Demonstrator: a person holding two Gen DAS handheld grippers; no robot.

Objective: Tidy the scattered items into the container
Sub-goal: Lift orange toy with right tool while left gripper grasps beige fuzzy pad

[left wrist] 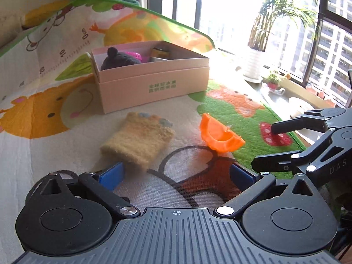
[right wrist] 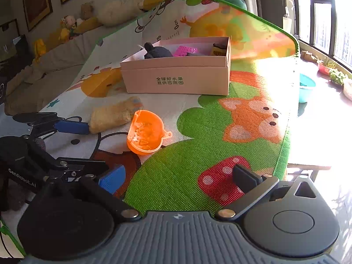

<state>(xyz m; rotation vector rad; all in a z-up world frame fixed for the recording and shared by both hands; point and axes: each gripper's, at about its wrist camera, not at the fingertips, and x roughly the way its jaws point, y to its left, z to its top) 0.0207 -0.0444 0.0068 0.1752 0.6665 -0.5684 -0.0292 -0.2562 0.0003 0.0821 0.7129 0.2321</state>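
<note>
On the play mat (right wrist: 198, 132), left tongs (left wrist: 176, 173) gape just short of the fuzzy mitten (left wrist: 138, 138), orange mould (right wrist: 146, 132) beside it, right tongs (right wrist: 178, 176) released, the pink box (right wrist: 176, 77) beyond; only their camera shows the mould's ridged hollow

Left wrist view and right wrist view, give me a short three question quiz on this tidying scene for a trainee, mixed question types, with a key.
1. True or false: the yellow knitted mitten already lies inside the pink box.
2. Multiple choice: which loose item lies on the play mat beside the mitten? A) orange plastic mould B) blue ball C) metal spoon
3. Fill in: both the left tongs and the right tongs are ____ and hold nothing.

Key: 1 false, it lies on the mat in front of the box; 2 A; 3 open.
</note>
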